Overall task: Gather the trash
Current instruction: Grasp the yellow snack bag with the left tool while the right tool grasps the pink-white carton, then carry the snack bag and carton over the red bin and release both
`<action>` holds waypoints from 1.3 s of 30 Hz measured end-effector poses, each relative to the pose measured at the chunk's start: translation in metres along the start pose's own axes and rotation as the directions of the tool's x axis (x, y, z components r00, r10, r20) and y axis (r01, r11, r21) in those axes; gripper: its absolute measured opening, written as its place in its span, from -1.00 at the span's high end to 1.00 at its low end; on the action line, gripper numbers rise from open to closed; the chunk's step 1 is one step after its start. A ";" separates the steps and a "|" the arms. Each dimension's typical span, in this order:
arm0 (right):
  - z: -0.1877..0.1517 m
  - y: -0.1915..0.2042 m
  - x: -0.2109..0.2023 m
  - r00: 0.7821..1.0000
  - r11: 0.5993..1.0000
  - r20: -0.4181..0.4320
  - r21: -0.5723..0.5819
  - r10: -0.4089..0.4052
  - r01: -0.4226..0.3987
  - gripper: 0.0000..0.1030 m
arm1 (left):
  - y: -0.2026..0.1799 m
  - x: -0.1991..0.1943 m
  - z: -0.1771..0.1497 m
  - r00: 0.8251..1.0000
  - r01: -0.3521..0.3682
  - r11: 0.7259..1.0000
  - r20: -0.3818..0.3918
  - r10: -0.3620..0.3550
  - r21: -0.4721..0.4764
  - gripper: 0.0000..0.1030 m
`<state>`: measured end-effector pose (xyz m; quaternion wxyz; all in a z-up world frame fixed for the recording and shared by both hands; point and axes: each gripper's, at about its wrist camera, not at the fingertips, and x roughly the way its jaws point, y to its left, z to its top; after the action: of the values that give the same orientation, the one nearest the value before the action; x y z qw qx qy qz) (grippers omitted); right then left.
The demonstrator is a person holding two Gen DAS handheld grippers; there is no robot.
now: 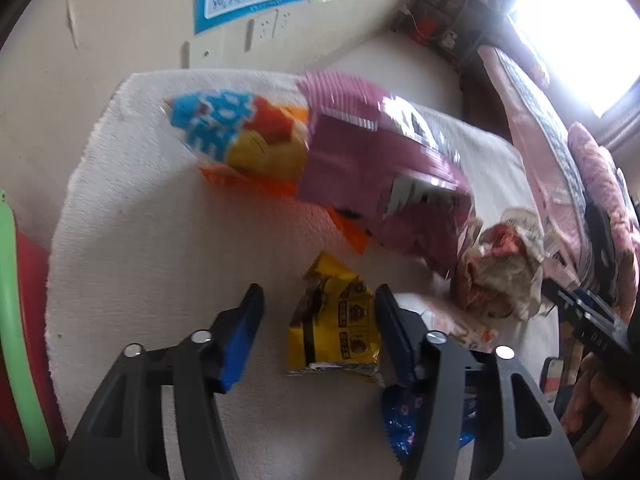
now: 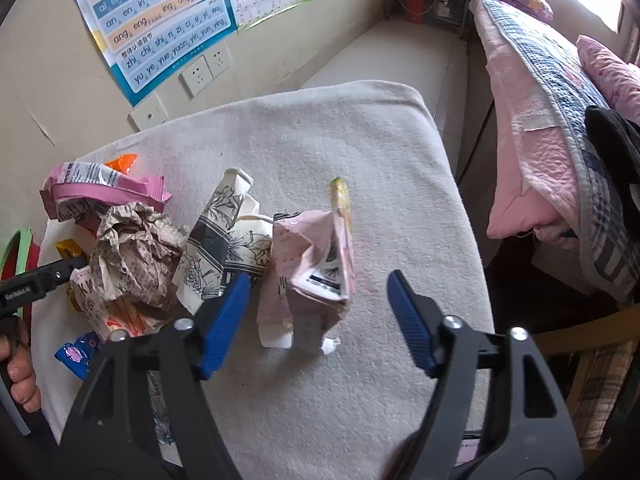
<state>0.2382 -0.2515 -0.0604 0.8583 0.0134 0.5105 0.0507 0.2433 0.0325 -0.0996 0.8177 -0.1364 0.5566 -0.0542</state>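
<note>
Trash lies on a white towel-covered table (image 1: 132,240). In the left wrist view my left gripper (image 1: 318,300) is open, with a yellow snack wrapper (image 1: 334,316) between its blue fingers. Beyond it lie an orange and blue chip bag (image 1: 240,140), a pink bag (image 1: 380,168) and crumpled brown paper (image 1: 500,276). In the right wrist view my right gripper (image 2: 318,286) is open around a crumpled pink wrapper (image 2: 316,264). A black and white carton (image 2: 224,240), the brown paper (image 2: 136,256) and the pink bag (image 2: 100,188) lie to its left.
A green-rimmed red bin (image 1: 16,320) stands left of the table; it shows in the right wrist view (image 2: 16,252). A blue wrapper (image 2: 76,354) lies near the front edge. A bed with pink quilts (image 2: 560,120) is on the right. Wall posters and sockets (image 2: 204,68) are behind.
</note>
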 end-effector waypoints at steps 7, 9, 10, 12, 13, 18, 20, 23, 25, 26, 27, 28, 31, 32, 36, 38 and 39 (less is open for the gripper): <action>-0.001 -0.002 0.003 1.000 1.000 -0.016 -0.001 0.002 -0.002 0.29 | -0.004 -0.008 -0.006 1.000 0.014 0.999 0.015 -0.015 0.034 0.32; -0.001 -0.004 0.001 1.000 1.000 -0.011 0.006 0.005 -0.005 0.29 | -0.004 -0.012 -0.008 1.000 0.009 0.999 0.020 -0.010 0.036 0.32; -0.001 -0.005 -0.001 1.000 1.000 -0.007 0.009 0.005 -0.005 0.29 | -0.003 -0.015 -0.008 1.000 0.007 0.999 0.026 -0.008 0.038 0.33; -0.002 -0.008 -0.008 1.000 1.000 0.007 0.014 0.005 -0.005 0.29 | -0.003 -0.024 -0.010 0.999 0.006 0.999 0.042 -0.008 0.042 0.33; -0.002 -0.009 -0.012 1.000 1.000 0.014 0.015 0.004 -0.004 0.29 | -0.003 -0.027 -0.011 0.999 0.002 0.999 0.048 -0.005 0.044 0.33; -0.007 -0.012 -0.033 0.999 1.000 0.048 0.018 0.006 -0.007 0.29 | -0.005 -0.047 -0.020 0.997 -0.006 0.998 0.078 0.002 0.062 0.33; -0.010 -0.012 -0.042 0.998 1.000 0.060 0.014 0.008 -0.008 0.29 | -0.006 -0.058 -0.026 0.996 -0.007 0.998 0.091 0.001 0.069 0.33; -0.014 -0.009 -0.058 0.996 1.000 0.086 0.003 0.013 -0.013 0.29 | -0.008 -0.072 -0.034 0.994 -0.009 0.997 0.110 0.000 0.079 0.33; -0.016 -0.006 -0.068 0.994 1.000 0.106 -0.006 0.015 -0.015 0.29 | -0.008 -0.083 -0.040 0.992 -0.009 0.997 0.123 -0.001 0.081 0.33; -0.017 -0.004 -0.073 0.993 1.000 0.116 -0.014 0.016 -0.015 0.29 | -0.007 -0.087 -0.042 0.992 -0.009 0.997 0.127 -0.002 0.082 0.33; -0.019 0.000 -0.079 0.992 1.000 0.125 -0.024 0.019 -0.016 0.29 | -0.008 -0.093 -0.045 0.991 -0.010 0.996 0.133 -0.002 0.084 0.33; -0.020 0.003 -0.083 0.991 0.999 0.133 -0.033 0.024 -0.020 0.29 | -0.008 -0.098 -0.049 0.990 -0.012 0.996 0.139 0.000 0.087 0.33; -0.022 0.013 -0.093 0.988 0.998 0.149 -0.049 0.040 -0.033 0.29 | -0.007 -0.113 -0.056 0.987 -0.015 0.996 0.158 0.001 0.091 0.33; -0.024 0.017 -0.096 0.987 0.998 0.154 -0.056 0.046 -0.038 0.29 | -0.006 -0.117 -0.058 0.987 -0.018 0.996 0.164 0.002 0.093 0.33; -0.028 0.032 -0.102 0.985 0.996 0.160 -0.071 0.063 -0.052 0.29 | -0.002 -0.132 -0.066 0.983 -0.025 0.995 0.183 0.007 0.092 0.33; -0.030 0.038 -0.105 0.984 0.995 0.164 -0.076 0.071 -0.059 0.29 | 0.000 -0.141 -0.072 0.980 -0.042 0.994 0.198 0.021 0.101 0.33; -0.031 0.042 -0.107 0.983 0.995 0.167 -0.081 0.077 -0.064 0.29 | 0.001 -0.144 -0.074 0.979 -0.047 0.994 0.203 0.025 0.104 0.33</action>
<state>0.1571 -0.2215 0.0216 0.8963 0.0035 0.4323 0.0990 0.1213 0.0558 0.0037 0.8769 -0.0867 0.4694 -0.0554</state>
